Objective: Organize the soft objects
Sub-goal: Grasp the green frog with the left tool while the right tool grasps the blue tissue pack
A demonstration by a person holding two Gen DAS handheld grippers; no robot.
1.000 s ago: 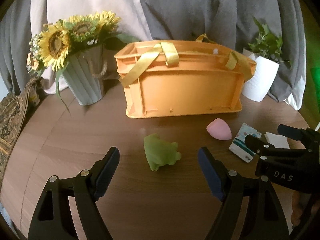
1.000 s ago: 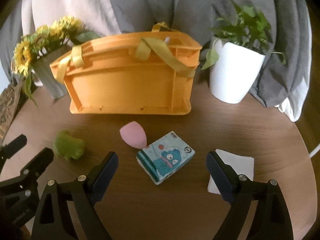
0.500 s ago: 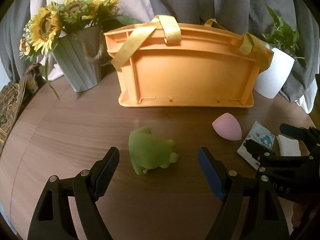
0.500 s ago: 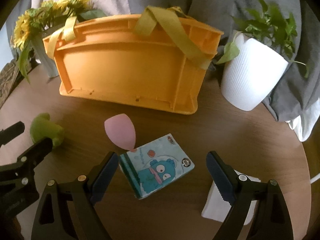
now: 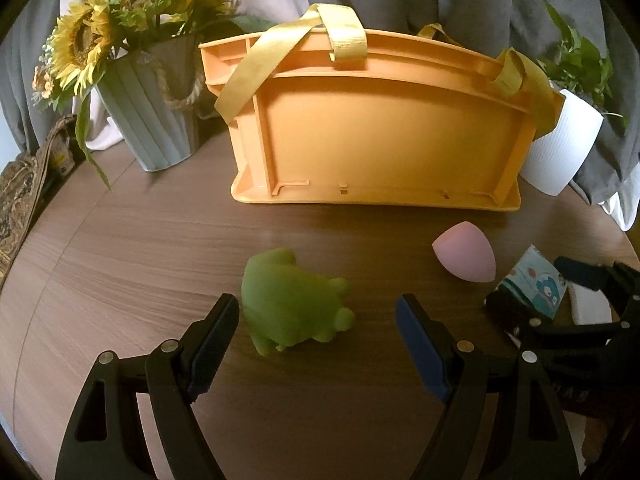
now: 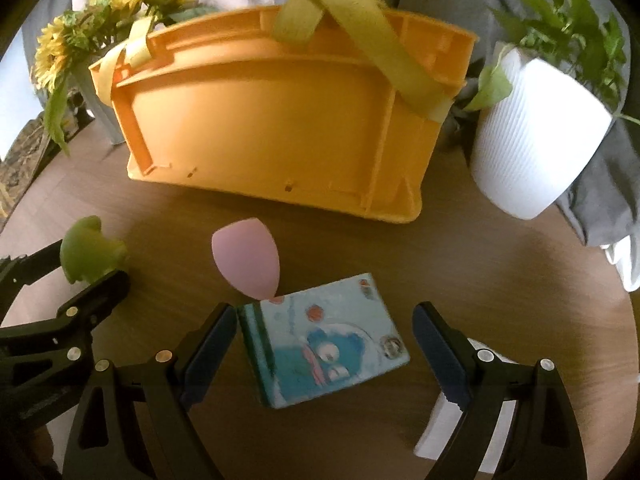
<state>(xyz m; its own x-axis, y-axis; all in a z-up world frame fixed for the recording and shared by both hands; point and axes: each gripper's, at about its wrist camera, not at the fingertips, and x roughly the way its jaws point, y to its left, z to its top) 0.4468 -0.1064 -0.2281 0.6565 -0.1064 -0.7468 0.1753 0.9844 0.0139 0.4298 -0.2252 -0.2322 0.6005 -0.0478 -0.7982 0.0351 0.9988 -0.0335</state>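
Well, the biggest thing here is the orange basket (image 5: pixel 376 136) with yellow straps, standing at the back of the round wooden table (image 5: pixel 132 248). That looks like the place where the soft things should go. Its walls look hard, so it should stay put.

Next comes the tissue pack (image 6: pixel 324 352) with a blue cartoon face. It lies flat on the table, right between the two fingers of the right gripper (image 6: pixel 324 348), whose jaws are wide apart and touch nothing. The pack looks light and squishy with a smooth wrapper, so it may slip. I would pinch it across its two long sides, in the middle, and not too hard.

Then the green toy animal (image 5: pixel 292 304). It sits on the table just in front of the left gripper (image 5: pixel 318 336), closer to the left finger. This claw is wide apart too and holds nothing. The toy looks soft, light and bendy. I would squeeze its fat body, not the little legs.

The pink sponge (image 5: pixel 466 252) is the smallest. It is egg shaped and lies between the toy and the pack, near the basket. It would squash easily and might roll, so grab its round, wide part.
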